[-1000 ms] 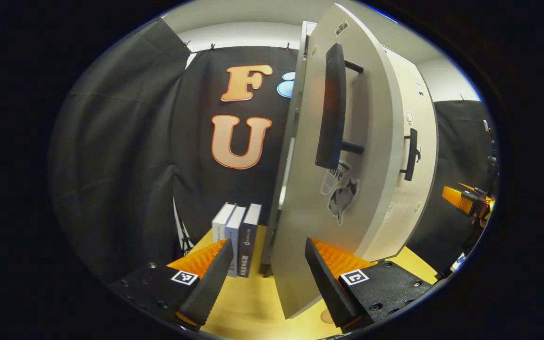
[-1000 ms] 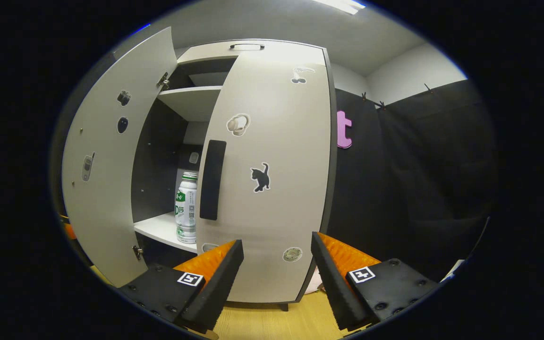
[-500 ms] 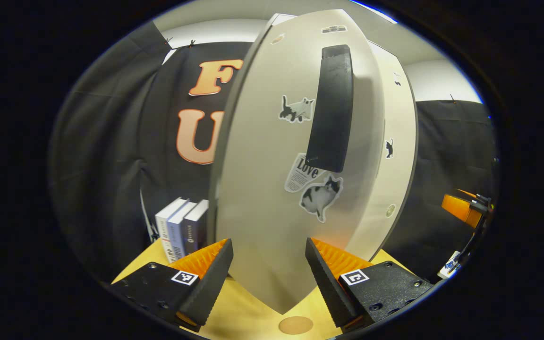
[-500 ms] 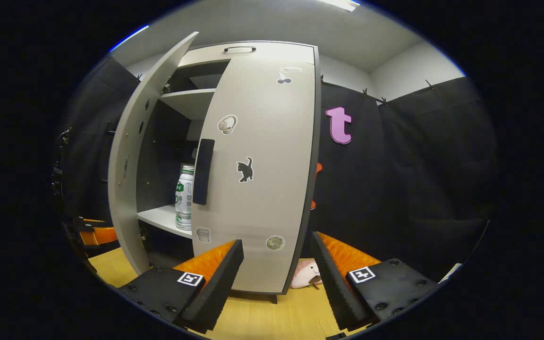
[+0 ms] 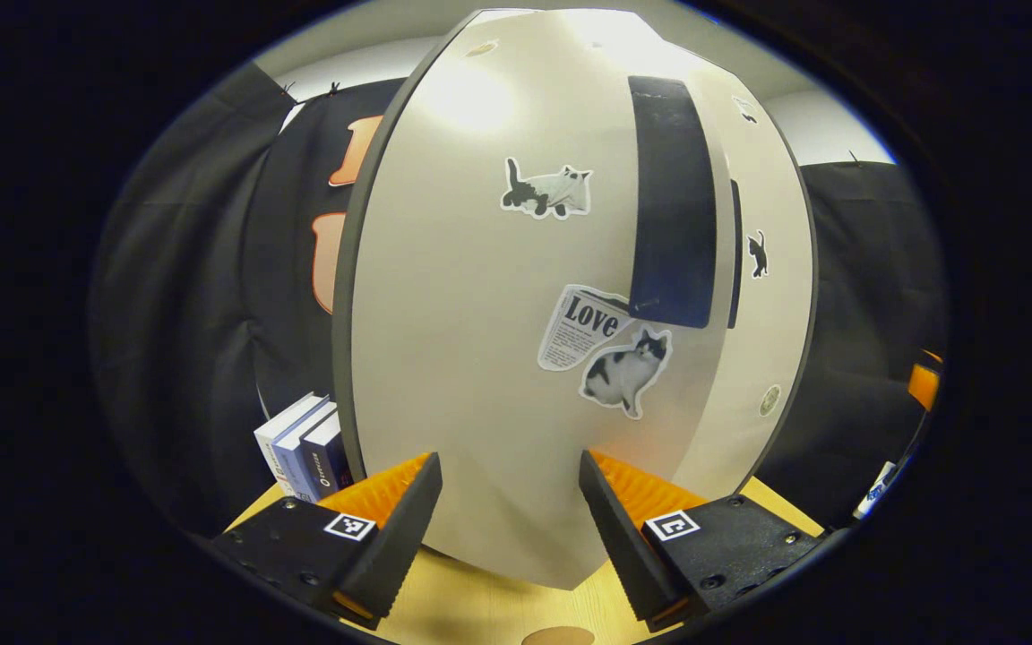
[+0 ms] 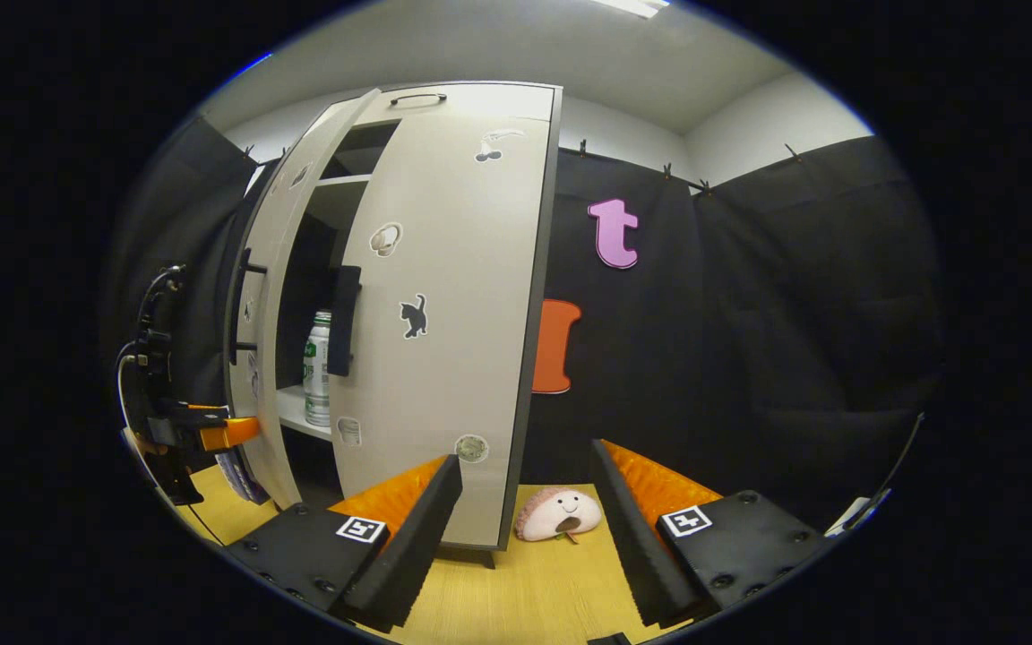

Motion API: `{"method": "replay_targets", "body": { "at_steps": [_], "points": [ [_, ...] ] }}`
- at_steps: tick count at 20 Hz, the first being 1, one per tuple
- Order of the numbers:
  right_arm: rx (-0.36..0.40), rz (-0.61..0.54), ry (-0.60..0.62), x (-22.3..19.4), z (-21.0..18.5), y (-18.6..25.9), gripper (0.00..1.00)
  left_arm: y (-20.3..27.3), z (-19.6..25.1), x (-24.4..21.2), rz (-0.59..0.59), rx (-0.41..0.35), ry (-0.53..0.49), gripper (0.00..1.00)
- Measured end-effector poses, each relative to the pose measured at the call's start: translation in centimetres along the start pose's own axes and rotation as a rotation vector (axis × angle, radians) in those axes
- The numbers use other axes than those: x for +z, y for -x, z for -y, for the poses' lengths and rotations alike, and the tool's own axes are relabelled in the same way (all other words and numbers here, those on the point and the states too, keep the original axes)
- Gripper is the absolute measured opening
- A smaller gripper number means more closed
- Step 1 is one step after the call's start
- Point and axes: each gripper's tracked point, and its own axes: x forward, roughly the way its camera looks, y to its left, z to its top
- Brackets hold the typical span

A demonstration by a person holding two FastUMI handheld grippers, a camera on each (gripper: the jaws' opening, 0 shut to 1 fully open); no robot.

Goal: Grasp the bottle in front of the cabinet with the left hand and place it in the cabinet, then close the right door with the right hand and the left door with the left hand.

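White-and-green plastic bottle point(image 6: 317, 369) seen on cabinet shelf, behind right door point(image 6: 444, 305). Pale grey left door point(image 5: 516, 296) left ajar; flat, steady push advised. Left gripper point(image 5: 507, 515) open, empty. Right gripper point(image 6: 525, 524) open, empty.

the left gripper view looked from low down, close up against the front of the cabinet's left door point(image 5: 480, 340), facing it almost square. the right gripper view stood farther back to the right, facing the right door point(image 6: 444, 313) at an angle. both views shared the cabinet's two doors and the wooden table point(image 6: 525, 600).
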Motion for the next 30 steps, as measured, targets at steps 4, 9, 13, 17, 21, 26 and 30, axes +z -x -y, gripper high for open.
{"method": "replay_targets", "body": {
  "at_steps": [4,9,13,17,21,26,30],
  "points": [
    [0.010,-0.017,-0.003,-0.5,0.2,0.1,0.96,-1.6,0.9,0.1,0.002,0.017,-0.025,0.95],
    [0.009,-0.028,-0.002,-0.7,0.4,0.3,0.96,-3.4,1.3,0.1,0.005,0.024,-0.031,0.95],
    [-0.003,-0.032,0.006,-0.7,1.0,0.7,0.96,-4.9,2.2,-0.2,-0.003,0.015,-0.026,0.95],
    [0.001,-0.047,-0.003,-0.9,1.1,1.3,0.96,-4.1,3.8,-0.6,-0.044,0.000,0.009,0.95],
    [0.013,-0.045,-0.009,0.0,1.5,1.9,0.96,0.8,3.6,1.6,-0.030,-0.005,0.035,0.95],
    [0.024,-0.059,-0.027,1.2,2.3,2.9,0.96,8.9,0.9,6.1,0.040,0.025,0.037,0.95],
    [0.018,-0.026,-0.010,3.4,3.4,4.3,0.96,15.5,-1.2,10.9,0.123,0.060,0.035,0.95]
  ]
}}
